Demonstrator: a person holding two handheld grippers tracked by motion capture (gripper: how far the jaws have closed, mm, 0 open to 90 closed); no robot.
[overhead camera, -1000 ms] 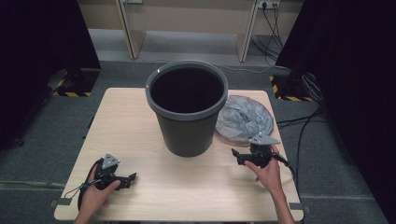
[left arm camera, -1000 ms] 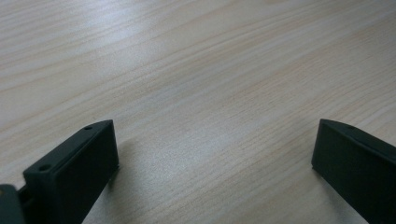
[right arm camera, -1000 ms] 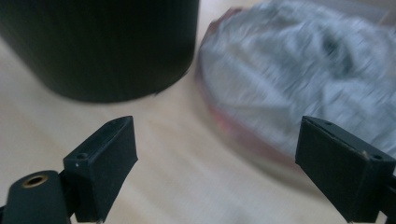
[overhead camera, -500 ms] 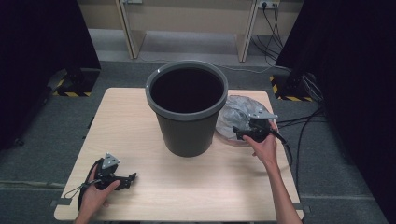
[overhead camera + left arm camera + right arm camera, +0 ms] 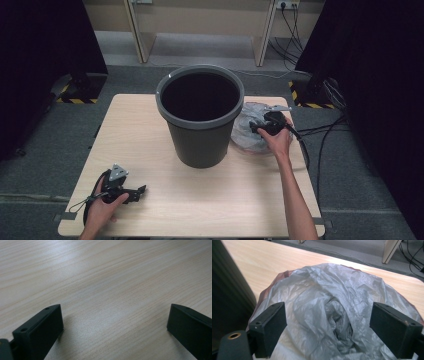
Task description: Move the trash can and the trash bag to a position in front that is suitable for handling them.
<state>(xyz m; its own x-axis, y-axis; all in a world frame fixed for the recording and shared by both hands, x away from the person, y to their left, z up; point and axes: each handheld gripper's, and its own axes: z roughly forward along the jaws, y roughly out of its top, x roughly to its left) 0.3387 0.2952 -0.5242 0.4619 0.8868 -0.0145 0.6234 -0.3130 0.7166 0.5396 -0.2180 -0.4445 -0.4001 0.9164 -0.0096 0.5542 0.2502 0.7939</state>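
Plastic bag [image 5: 329,315], crumpled and grey, sits right under the right gripper [image 5: 328,322], whose jaws are spread wide to either side of the bundle's folded centre, not yet closed on anything. Nearest the person in the high view, the left gripper [image 5: 136,192] rests at about seven o'clock on the table [image 5: 225,200], jaws apart over bare wood, well away from the action. Moving out, the right hand [image 5: 277,140] reaches forward at about three o'clock, putting the right gripper [image 5: 256,128] on top of the bag [image 5: 245,135]. So the right side is clearly the nearer one, with the bag straight ahead and below its jaws. Just beside the bag, toward nine o'clock from it, stands the dark bin [image 5: 200,117], upright and open-mouthed at the table's middle. The bag's heap looks roughly round, no clear long axis, so I'd judge a straight pinch into those central folds is what comes next.
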